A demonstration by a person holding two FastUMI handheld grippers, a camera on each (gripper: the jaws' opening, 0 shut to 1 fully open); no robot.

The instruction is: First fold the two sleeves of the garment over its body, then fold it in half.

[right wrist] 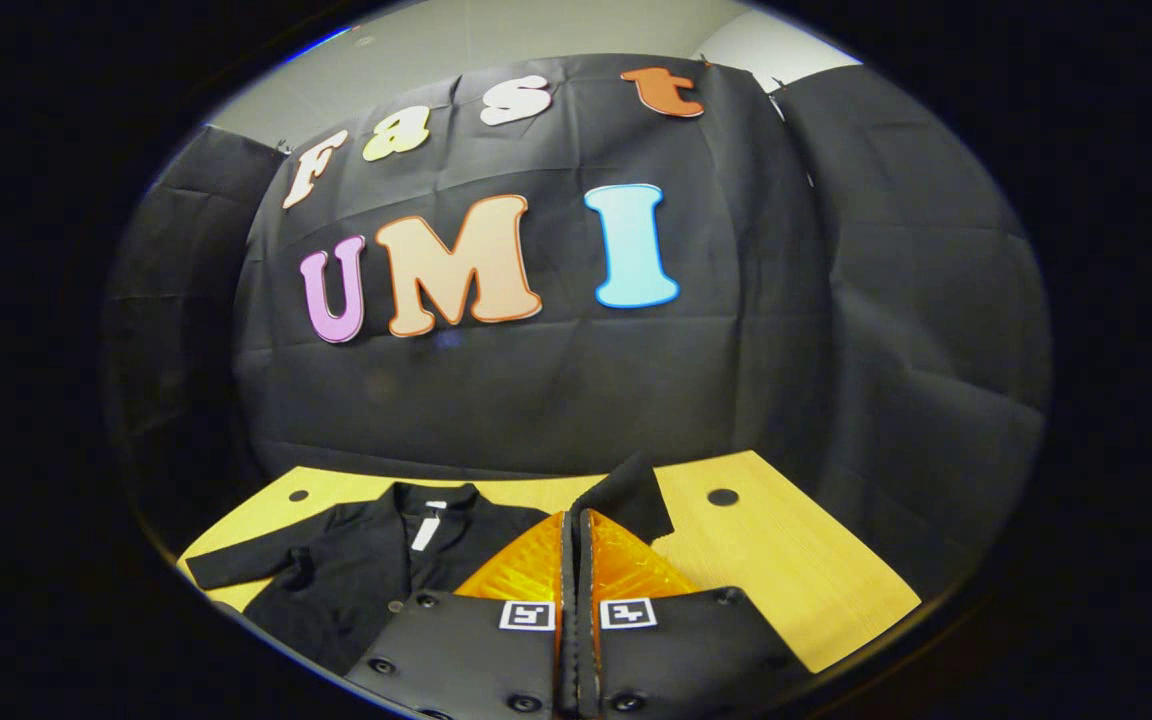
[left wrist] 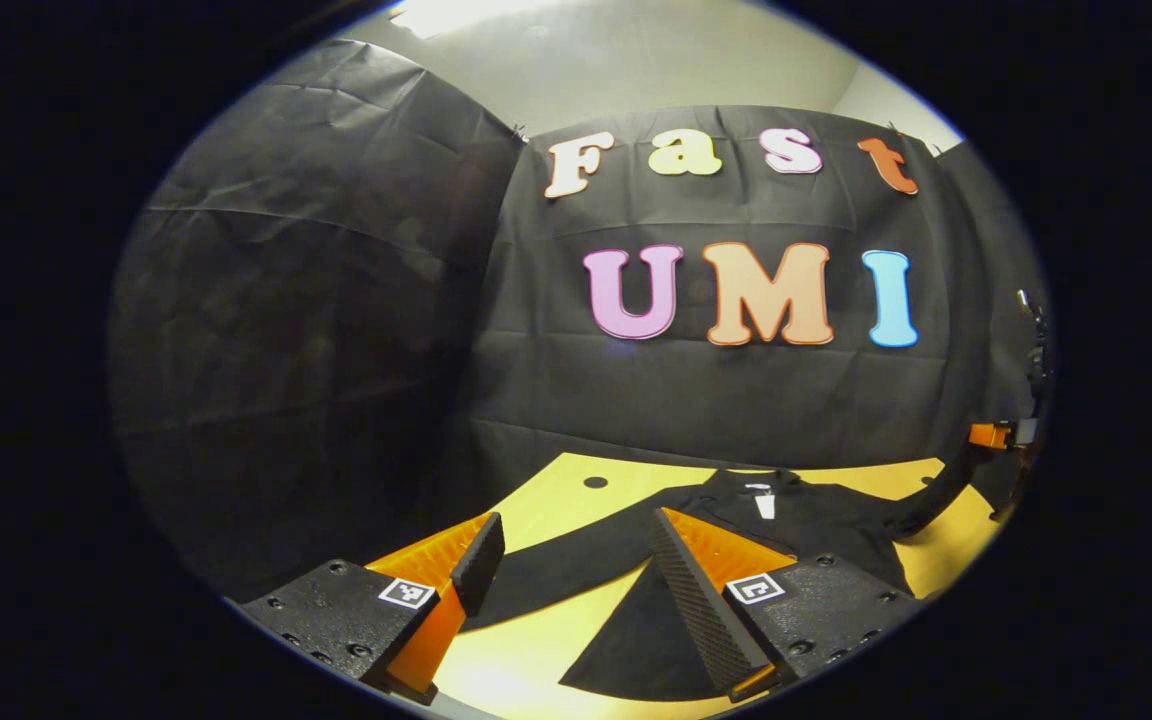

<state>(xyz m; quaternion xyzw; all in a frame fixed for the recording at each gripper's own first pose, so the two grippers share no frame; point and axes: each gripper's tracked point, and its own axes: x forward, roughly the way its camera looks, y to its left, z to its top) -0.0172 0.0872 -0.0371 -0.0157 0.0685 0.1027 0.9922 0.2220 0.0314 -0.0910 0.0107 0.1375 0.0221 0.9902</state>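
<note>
sleeve cloth sits pinched, it seems, in my closed right gripper (right wrist: 573,560), lifted off the yellow wooden table (right wrist: 786,570). my left gripper (left wrist: 576,570) hangs spread above the other sleeve; black long-sleeved garment (right wrist: 376,570) lies ahead-left, collar far.

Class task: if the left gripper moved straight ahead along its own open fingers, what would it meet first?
Most likely the black garment on the table; the left gripper points over its spread sleeve. Depth is uncertain.
</note>
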